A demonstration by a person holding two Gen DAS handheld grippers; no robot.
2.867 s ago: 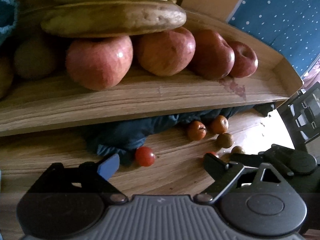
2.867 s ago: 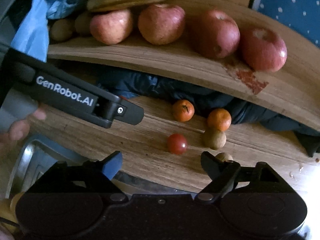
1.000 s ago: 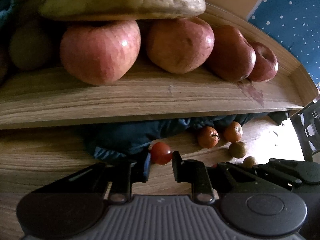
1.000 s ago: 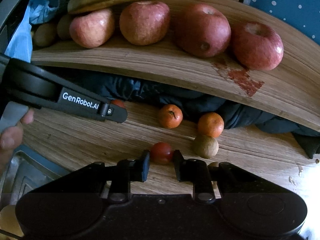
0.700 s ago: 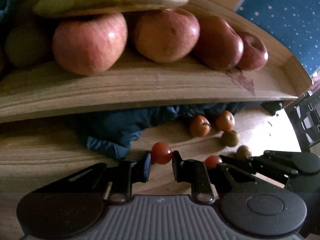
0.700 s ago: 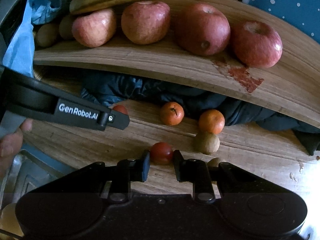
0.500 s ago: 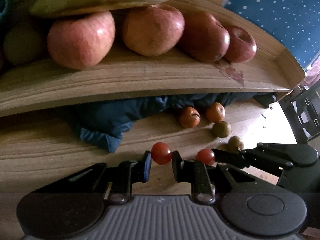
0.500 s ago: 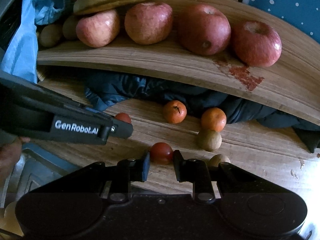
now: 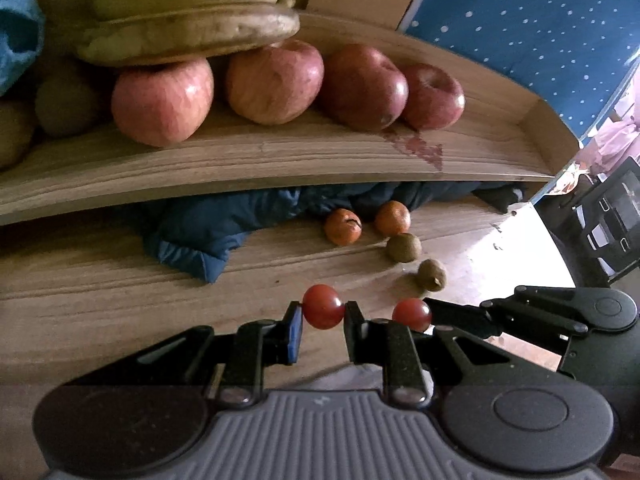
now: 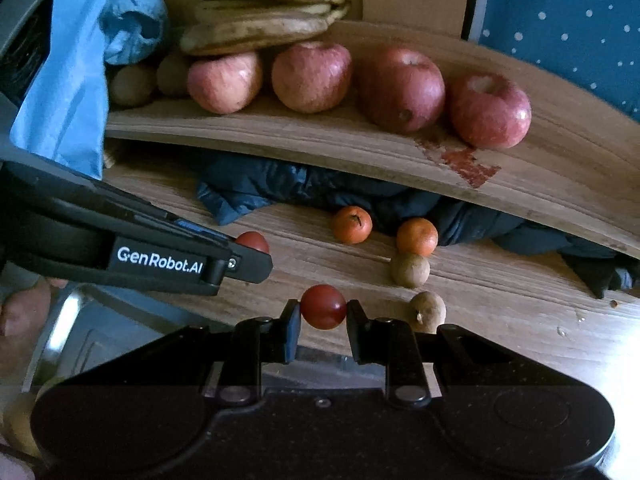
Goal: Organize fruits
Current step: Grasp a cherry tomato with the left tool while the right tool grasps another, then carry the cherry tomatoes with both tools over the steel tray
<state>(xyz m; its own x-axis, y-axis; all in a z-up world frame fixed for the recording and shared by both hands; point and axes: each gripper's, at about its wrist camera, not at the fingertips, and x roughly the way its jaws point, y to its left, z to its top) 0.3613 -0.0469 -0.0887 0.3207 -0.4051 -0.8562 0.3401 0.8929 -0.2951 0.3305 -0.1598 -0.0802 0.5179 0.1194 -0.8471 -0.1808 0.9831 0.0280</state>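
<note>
Two cherry tomatoes are pinched at once: my left gripper (image 9: pixel 323 318) clamps one tomato (image 9: pixel 323 312), my right gripper (image 10: pixel 323 316) the other tomato (image 10: pixel 323 306), both above the wooden floor (image 10: pixel 500 300). I judge this the carrying step; next I must find each a spot without squeezing harder.

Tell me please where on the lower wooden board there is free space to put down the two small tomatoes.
Bare wood lies on the lower board left of the blue cloth, and between that cloth and the gripped tomatoes. Right is crowded: two oranges and two brown fruits. The upper shelf is full of apples.
</note>
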